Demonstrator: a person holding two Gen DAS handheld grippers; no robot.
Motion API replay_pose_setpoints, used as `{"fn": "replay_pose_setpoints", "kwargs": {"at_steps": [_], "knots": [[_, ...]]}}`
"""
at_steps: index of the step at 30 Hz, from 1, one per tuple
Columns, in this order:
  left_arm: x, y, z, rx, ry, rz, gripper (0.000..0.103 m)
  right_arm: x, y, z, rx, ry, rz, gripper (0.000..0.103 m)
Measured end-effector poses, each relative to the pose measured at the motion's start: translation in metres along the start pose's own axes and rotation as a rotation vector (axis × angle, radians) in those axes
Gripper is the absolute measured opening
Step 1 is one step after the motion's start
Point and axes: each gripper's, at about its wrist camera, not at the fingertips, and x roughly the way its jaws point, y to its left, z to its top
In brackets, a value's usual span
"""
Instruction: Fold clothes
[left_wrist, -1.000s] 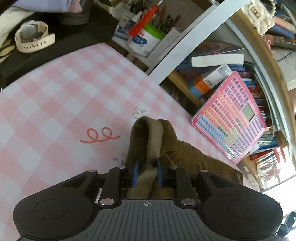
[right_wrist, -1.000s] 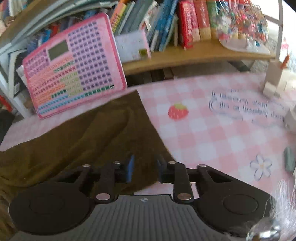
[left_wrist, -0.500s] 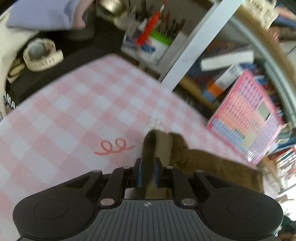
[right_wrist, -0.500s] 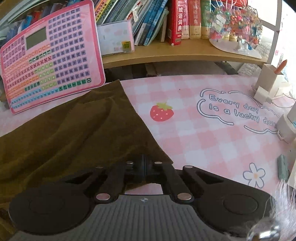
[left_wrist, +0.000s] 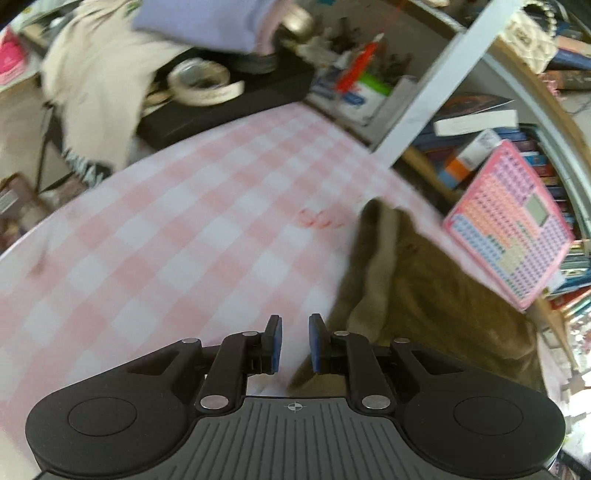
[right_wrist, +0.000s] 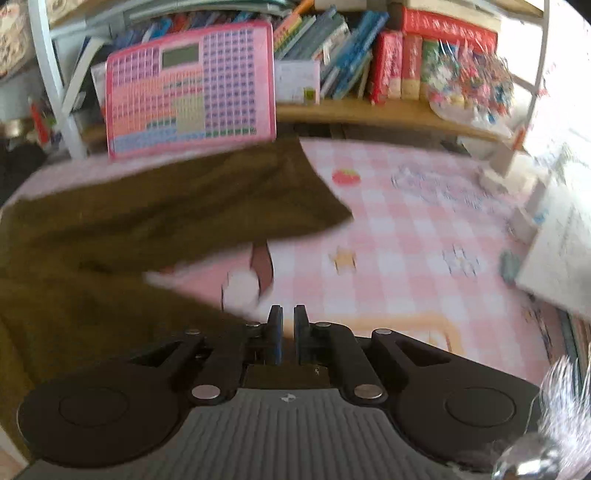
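Note:
A brown garment (left_wrist: 424, 295) lies on the pink checked tablecloth (left_wrist: 184, 236), its folded edge running away from me in the left wrist view. My left gripper (left_wrist: 294, 341) is open and empty, just left of the garment's near edge. In the right wrist view the garment (right_wrist: 147, 229) spreads over the left half of the table. My right gripper (right_wrist: 288, 332) has its jaws a narrow gap apart with nothing between them, just right of the cloth's near part.
A pink calculator board (right_wrist: 192, 85) leans on the bookshelf (right_wrist: 369, 107) behind the garment. A black box (left_wrist: 229, 107) with a watch and a pen cup (left_wrist: 362, 88) stand at the far table edge. White items (right_wrist: 554, 236) sit at the right.
Both grippers have let go of the garment and pulled back. The left gripper opened and shifted left off the folded edge. The right gripper released the corner it was pinching; the cloth now lies farther away.

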Motion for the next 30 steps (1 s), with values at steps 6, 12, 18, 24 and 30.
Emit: {"fn": "replay_pose_setpoints", "kwargs": {"at_steps": [6,12,18,24,30], "knots": [[-0.008,-0.001,-0.018,-0.067,-0.021,-0.029,0.035,0.011,0.004,-0.024,-0.034,0.106,-0.006,0.005],[0.004,0.001,-0.033,-0.169,-0.010,-0.020,0.038,0.012,0.005,-0.024,-0.079,0.096,-0.009,0.006],[0.018,0.002,-0.039,-0.356,-0.044,-0.072,0.035,0.007,-0.001,-0.026,-0.074,0.088,-0.005,0.006],[-0.028,-0.019,-0.039,-0.248,-0.198,-0.084,0.008,0.007,-0.002,-0.026,-0.085,0.084,0.003,0.006],[-0.024,-0.016,-0.045,0.023,-0.090,0.168,0.017,0.007,0.006,-0.026,-0.107,0.074,0.060,0.009]]}}
